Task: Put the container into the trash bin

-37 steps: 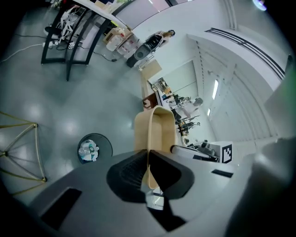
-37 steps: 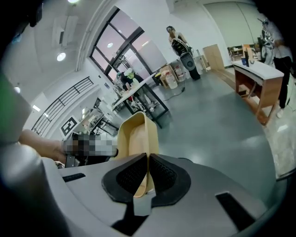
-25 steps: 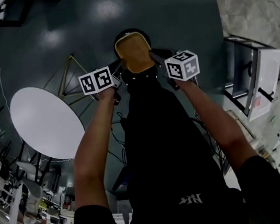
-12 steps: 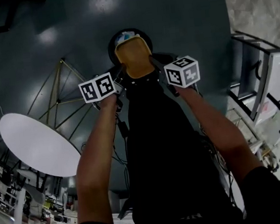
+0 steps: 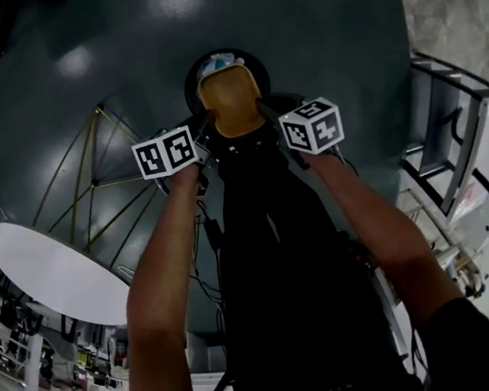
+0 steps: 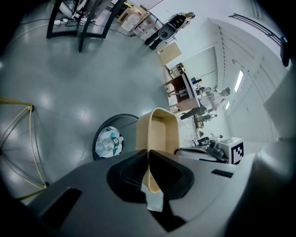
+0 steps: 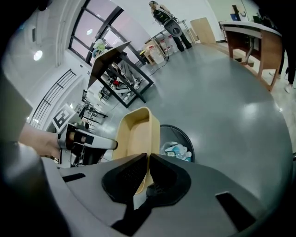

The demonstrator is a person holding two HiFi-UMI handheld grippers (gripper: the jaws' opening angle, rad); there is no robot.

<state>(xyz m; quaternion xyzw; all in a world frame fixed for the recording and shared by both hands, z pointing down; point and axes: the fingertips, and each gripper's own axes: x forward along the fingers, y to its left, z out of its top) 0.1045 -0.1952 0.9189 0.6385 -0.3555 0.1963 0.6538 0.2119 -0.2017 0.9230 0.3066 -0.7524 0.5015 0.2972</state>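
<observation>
A tan, open-topped container point(image 5: 230, 101) hangs over a round black trash bin point(image 5: 255, 62) on the floor. My left gripper point(image 5: 204, 129) is shut on the container's left rim point(image 6: 149, 152), and my right gripper point(image 5: 266, 114) is shut on its right rim point(image 7: 147, 157). The container covers most of the bin's mouth in the head view. Inside the bin point(image 6: 110, 141) lie a plastic bottle and other rubbish, also visible in the right gripper view as the bin point(image 7: 178, 143) shows just beyond the container point(image 7: 136, 134).
A white round table point(image 5: 53, 275) on a yellow-legged frame point(image 5: 95, 176) stands at the left. A white shelf unit point(image 5: 475, 157) stands at the right. Cables trail on the grey floor point(image 5: 314, 27) near my feet. Desks and racks stand far off.
Both grippers have sunk with the container toward the bin, which now shows around the container's far end. The white table has slid toward the lower left of the view.
</observation>
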